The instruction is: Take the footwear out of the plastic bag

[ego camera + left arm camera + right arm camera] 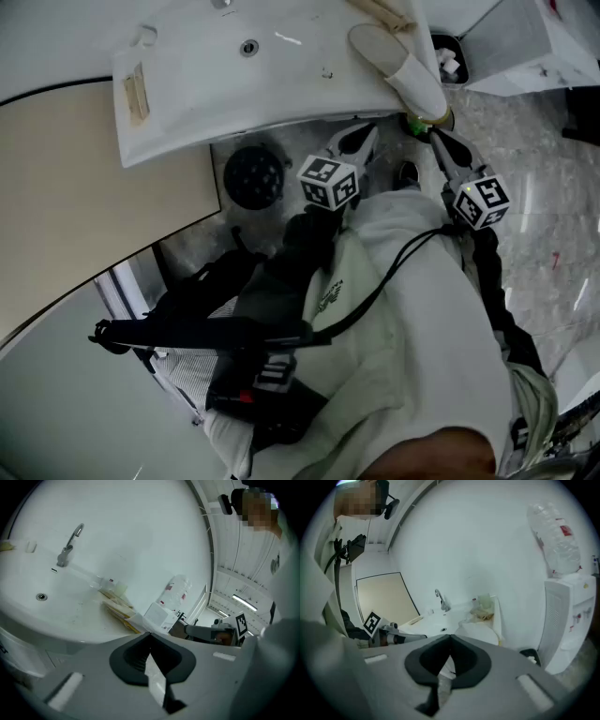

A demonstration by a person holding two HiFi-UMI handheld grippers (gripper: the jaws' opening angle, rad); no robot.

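White basin (234,84) fills the top of my head view. On its right edge lies the pale slipper (380,45), its long axis running far-left to near-right; I can't tell whether a bag still wraps it. Both grippers wait below it, jaws pressed together on nothing. My right gripper (437,141) is nearer, just under the slipper's near end, with the left gripper (366,136) alongside.
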